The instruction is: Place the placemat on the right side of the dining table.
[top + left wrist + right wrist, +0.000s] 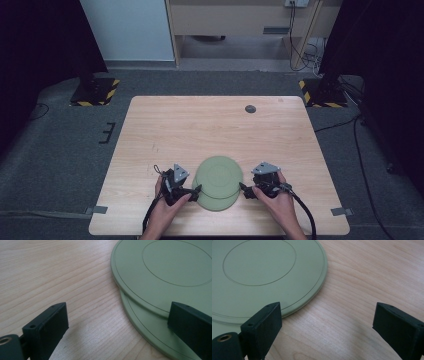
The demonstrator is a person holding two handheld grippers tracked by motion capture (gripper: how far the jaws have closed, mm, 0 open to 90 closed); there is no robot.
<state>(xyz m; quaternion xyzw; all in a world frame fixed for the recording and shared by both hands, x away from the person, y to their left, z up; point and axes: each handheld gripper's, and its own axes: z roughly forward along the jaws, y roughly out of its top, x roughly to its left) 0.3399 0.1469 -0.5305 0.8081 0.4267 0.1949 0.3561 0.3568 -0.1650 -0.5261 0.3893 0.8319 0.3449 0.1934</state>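
Two green plates lie stacked on the wooden worktop (165, 130), near the edge closest to the person. The top plate (219, 172) sits a bit farther back than the bottom plate (220, 203), so a curved strip of the bottom one peeks out at the near side. The high view shows the whole worktop, both hands, a small dark round spot (250, 108) far back on the wood, and the grey floor with yellow and black striped feet. The left gripper (196, 190) is just beside the left edge of the plates, and the right gripper (243, 187) is just beside the right edge. The left gripper view shows both plates up close, with the step between the top one (170, 270) and the bottom one (150, 327); its jaws are wide apart and hold nothing, and one jaw hangs over the plate rims. The right gripper view shows mostly the top plate (262, 277), with a thin ring line in its middle; its jaws are also wide apart and hold nothing, with one jaw at the plate rim. The plates are round and lie flat, face up, so they have no long side. No words or labels can be read on anything.
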